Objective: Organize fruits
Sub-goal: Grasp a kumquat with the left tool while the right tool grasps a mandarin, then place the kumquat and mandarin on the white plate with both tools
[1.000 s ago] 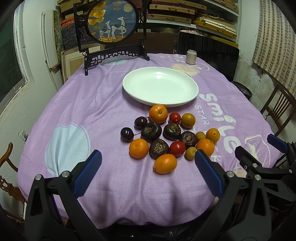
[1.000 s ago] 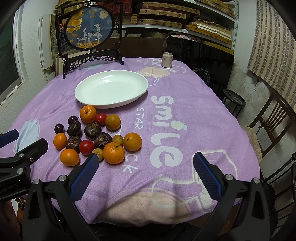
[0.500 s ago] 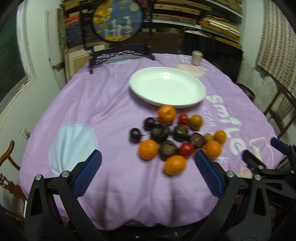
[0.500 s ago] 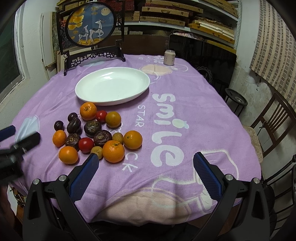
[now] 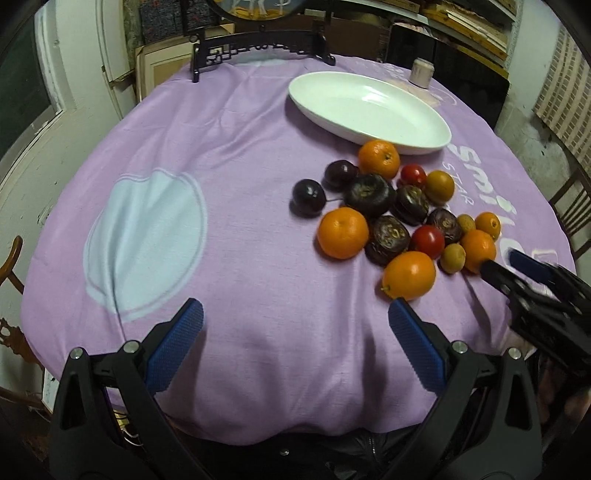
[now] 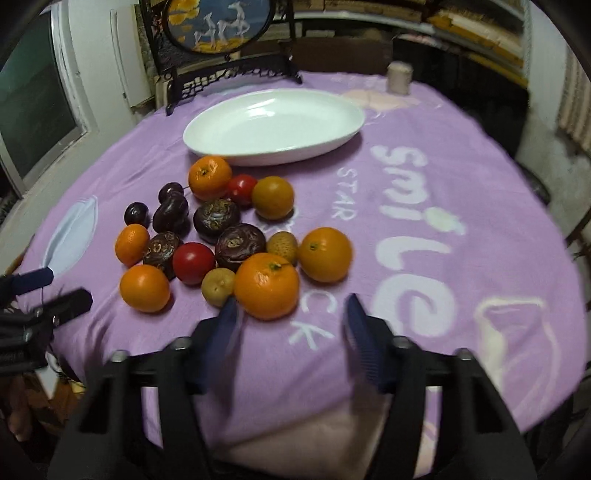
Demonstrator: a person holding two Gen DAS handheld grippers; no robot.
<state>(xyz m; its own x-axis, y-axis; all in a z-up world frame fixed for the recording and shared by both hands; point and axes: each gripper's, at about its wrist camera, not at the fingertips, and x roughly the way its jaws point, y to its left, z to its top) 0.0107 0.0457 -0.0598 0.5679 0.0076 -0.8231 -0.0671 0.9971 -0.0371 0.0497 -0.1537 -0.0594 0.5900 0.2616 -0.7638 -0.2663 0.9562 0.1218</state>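
A cluster of fruit lies on the purple tablecloth: several oranges, dark passion fruits, plums, red tomatoes and small yellow fruits. A white oval plate (image 5: 369, 110) stands empty behind the cluster; it also shows in the right wrist view (image 6: 273, 125). My left gripper (image 5: 295, 339) is open and empty, left of and before the nearest orange (image 5: 409, 275). My right gripper (image 6: 290, 328) is open and empty, its jaws narrower than before, just before a large orange (image 6: 266, 290). The right gripper also shows at the left wrist view's right edge (image 5: 517, 273).
A round framed picture on a black stand (image 6: 221, 22) stands at the table's far edge. A small jar (image 6: 399, 75) stands at the far right of the table. Wooden chairs (image 5: 572, 206) stand beside the table. Shelves fill the back wall.
Both grippers have moved forward and lower toward the fruit. The left view has swung left. The right gripper's jaws have narrowed and sit close to the large orange.
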